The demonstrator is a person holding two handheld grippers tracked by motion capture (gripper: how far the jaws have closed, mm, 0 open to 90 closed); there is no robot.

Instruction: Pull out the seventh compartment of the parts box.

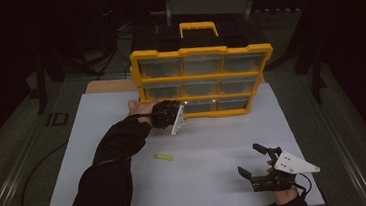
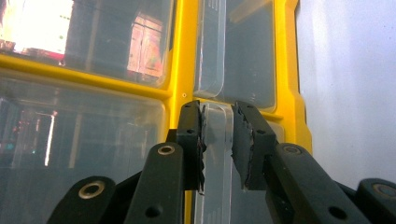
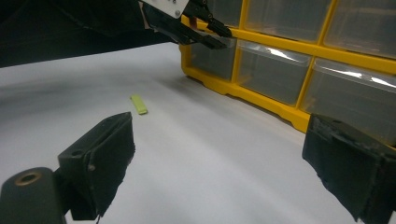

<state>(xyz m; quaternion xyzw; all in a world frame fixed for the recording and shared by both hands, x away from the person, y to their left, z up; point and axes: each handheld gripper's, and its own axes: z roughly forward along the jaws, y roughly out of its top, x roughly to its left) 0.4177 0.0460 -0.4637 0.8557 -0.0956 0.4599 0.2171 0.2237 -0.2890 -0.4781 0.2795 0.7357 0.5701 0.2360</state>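
Observation:
A yellow organizer (image 1: 201,75) with clear drawers stands upright at the back of the white board (image 1: 203,186). At its lower left drawer, my left gripper (image 1: 186,104) is shut on the drawer's clear handle (image 2: 215,116); both pads (image 2: 194,140) press on the sides of the tab. In the right gripper view the left gripper (image 3: 219,37) reaches against the organizer (image 3: 261,95). My right gripper (image 1: 248,158) rests near the front right of the board, open, with nothing between its jaws (image 3: 224,154). A small yellow-green piece (image 1: 163,157) lies flat on the board between the two hands.
Behind the organizer sits a dark case with a yellow carry handle (image 1: 198,29). The board ends just past my right hand at the front and right; dark floor and rails surround it. The yellow-green piece (image 3: 138,104) lies left of and beyond my right jaws.

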